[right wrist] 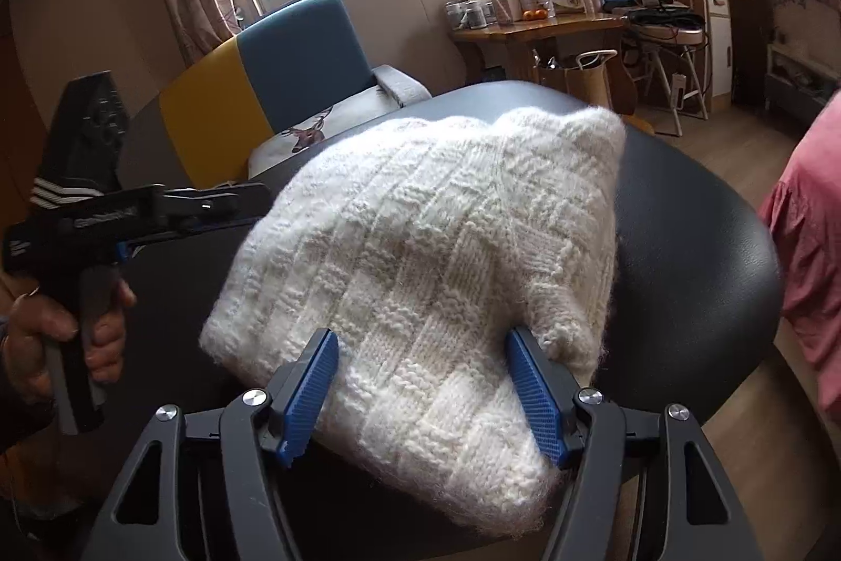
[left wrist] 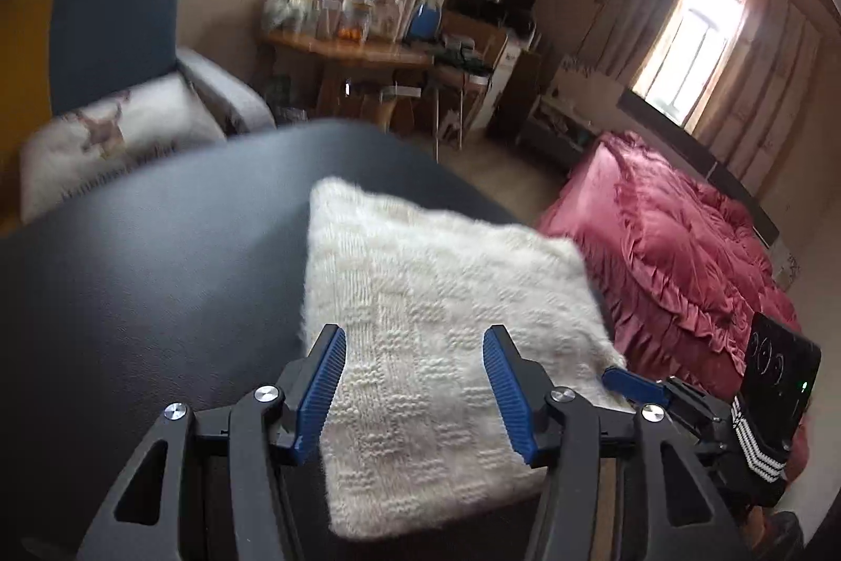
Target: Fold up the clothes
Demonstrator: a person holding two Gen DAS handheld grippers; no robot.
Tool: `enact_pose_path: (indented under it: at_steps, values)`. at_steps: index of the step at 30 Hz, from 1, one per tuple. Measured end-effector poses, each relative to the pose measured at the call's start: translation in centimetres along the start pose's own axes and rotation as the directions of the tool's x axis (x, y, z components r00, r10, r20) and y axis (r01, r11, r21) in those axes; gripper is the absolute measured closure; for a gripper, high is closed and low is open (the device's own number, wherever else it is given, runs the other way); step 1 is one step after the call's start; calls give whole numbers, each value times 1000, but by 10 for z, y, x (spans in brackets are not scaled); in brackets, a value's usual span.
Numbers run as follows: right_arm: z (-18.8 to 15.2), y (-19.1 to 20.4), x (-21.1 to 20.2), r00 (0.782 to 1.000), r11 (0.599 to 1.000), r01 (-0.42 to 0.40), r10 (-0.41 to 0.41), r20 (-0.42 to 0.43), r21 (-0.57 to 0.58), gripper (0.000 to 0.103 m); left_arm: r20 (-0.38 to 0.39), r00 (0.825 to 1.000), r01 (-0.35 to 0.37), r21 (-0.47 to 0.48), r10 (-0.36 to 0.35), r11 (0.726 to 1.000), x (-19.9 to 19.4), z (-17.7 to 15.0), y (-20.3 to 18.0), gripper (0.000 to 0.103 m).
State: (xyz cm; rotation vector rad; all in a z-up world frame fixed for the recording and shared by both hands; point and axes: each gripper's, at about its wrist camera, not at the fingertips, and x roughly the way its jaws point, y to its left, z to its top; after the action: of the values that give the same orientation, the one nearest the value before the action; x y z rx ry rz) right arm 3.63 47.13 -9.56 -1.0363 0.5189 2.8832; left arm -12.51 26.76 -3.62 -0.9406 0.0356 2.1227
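Observation:
A white knitted sweater lies folded into a thick square on the black round table. My left gripper hovers over its near edge, open, blue pads apart with nothing pinched. The right gripper shows at the sweater's right edge. In the right wrist view the sweater fills the middle, and my right gripper stands open astride its near corner; one pad touches a bump of knit. A hand holds the left gripper at the sweater's left side.
An armchair in blue and yellow with a deer cushion stands behind the table. A cluttered wooden desk and folding chairs sit by the window. A bed with a pink ruffled cover is to the right. The table edge curves close by.

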Motion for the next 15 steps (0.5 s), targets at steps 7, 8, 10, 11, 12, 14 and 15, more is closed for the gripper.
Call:
enact_pose_path:
  at_steps: [7, 8, 10, 11, 12, 14, 15]
  values:
    - [24, 48, -41, 984, 995, 82, -72, 164, -51, 2, 108, 957, -279, 104, 268, 955, -55, -1, -45, 47]
    - [26, 56, -41, 982, 991, 112, -100, 160, -67, 2, 113, 952, -295, 108, 283, 949, -59, -1, -49, 47]
    - [30, 69, -39, 980, 984, 155, -143, 137, -87, 2, 115, 950, -304, 122, 291, 945, -69, -4, -59, 47]
    - [31, 75, -41, 977, 980, 175, -162, 137, -94, 2, 118, 953, -294, 127, 280, 947, -75, -6, -64, 47]
    - [31, 81, -43, 973, 976, 195, -179, 148, -100, 2, 124, 953, -293, 125, 278, 948, -82, -10, -69, 47]
    - [31, 90, -49, 965, 971, 220, -202, 165, -96, 2, 134, 951, -294, 118, 278, 948, -93, -14, -77, 47]
    - [32, 93, -51, 964, 971, 220, -202, 172, -90, 1, 138, 950, -297, 114, 281, 948, -97, -16, -79, 47]
